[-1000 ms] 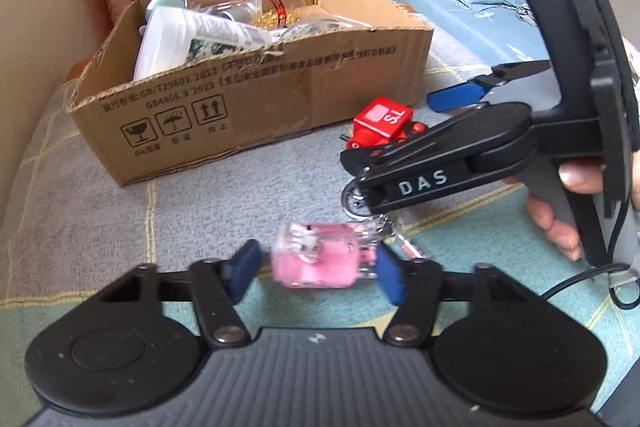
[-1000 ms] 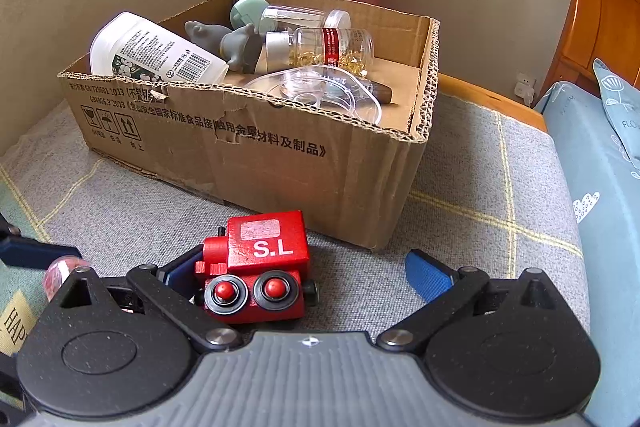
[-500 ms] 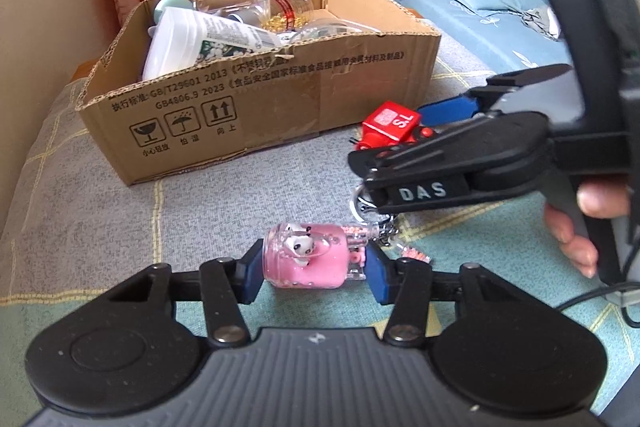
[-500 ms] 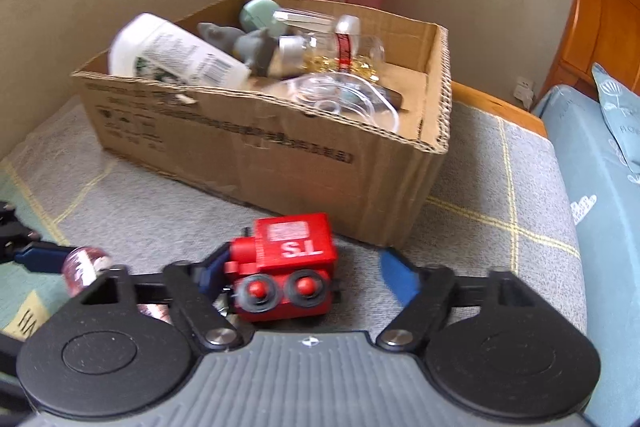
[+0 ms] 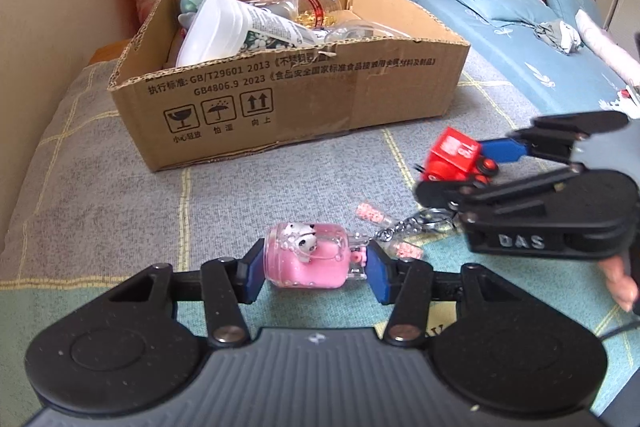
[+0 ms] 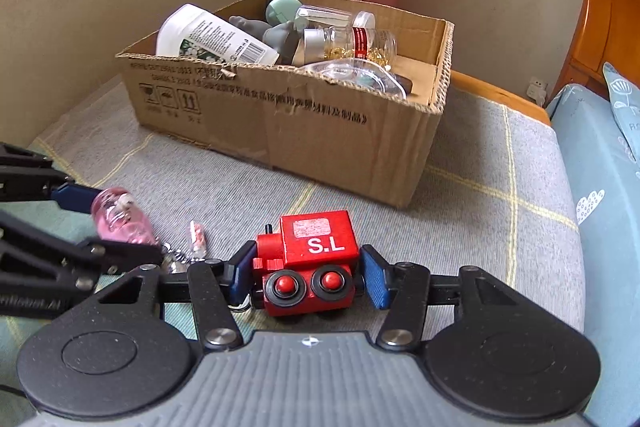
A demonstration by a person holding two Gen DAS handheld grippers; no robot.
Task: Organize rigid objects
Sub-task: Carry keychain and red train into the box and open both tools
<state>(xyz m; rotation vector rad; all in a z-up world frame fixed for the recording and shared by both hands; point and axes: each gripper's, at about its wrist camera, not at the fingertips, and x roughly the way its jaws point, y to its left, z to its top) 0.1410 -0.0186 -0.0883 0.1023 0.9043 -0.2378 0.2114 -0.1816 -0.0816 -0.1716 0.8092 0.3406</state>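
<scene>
Red toy train (image 6: 310,263) clamped btwn right gripper (image 6: 306,275) pads.

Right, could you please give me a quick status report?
Left gripper shut on pink keychain. Right gripper shut on red toy train. Box ahead, path clear.

Soft, even daylight, faint shadows, both views sharp at centre, with fisheye bending and dark corners at the edges
</scene>
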